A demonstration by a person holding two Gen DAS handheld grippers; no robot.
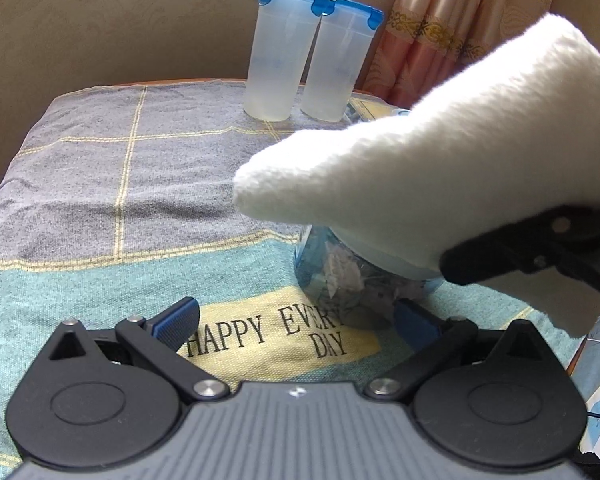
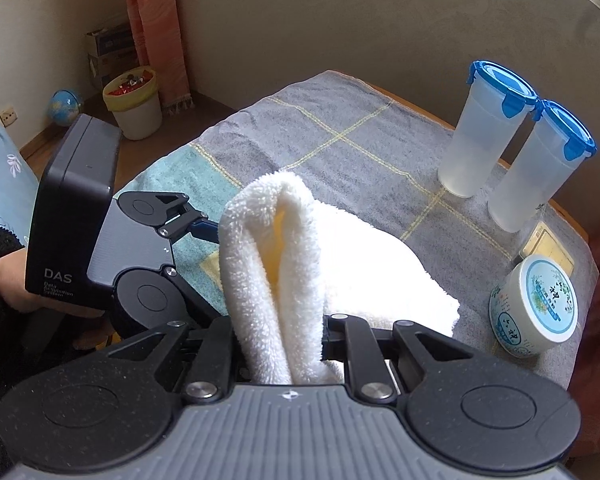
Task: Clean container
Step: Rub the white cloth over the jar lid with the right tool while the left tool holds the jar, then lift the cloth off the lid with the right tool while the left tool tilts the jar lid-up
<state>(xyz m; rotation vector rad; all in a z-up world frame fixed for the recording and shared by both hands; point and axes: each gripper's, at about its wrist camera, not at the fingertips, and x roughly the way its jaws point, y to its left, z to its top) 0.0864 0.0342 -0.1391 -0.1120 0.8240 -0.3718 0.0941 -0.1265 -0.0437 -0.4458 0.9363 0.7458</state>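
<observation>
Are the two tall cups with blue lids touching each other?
Touching. In the left wrist view, the left cup and the right cup meet at their blue lid clips, with no gap there.

Place: a home room.
Signs: pink curtain (image 2: 156, 32), lined waste bin (image 2: 134, 100), small globe (image 2: 65, 106) on the wooden floor, "HAPPY EVERY DAY" tablecloth (image 1: 100, 184).

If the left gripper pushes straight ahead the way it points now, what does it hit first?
Probably the patterned jar under the white towel: it sits just ahead between the left gripper's open fingers, toward the right one. Depth is uncertain.
</observation>
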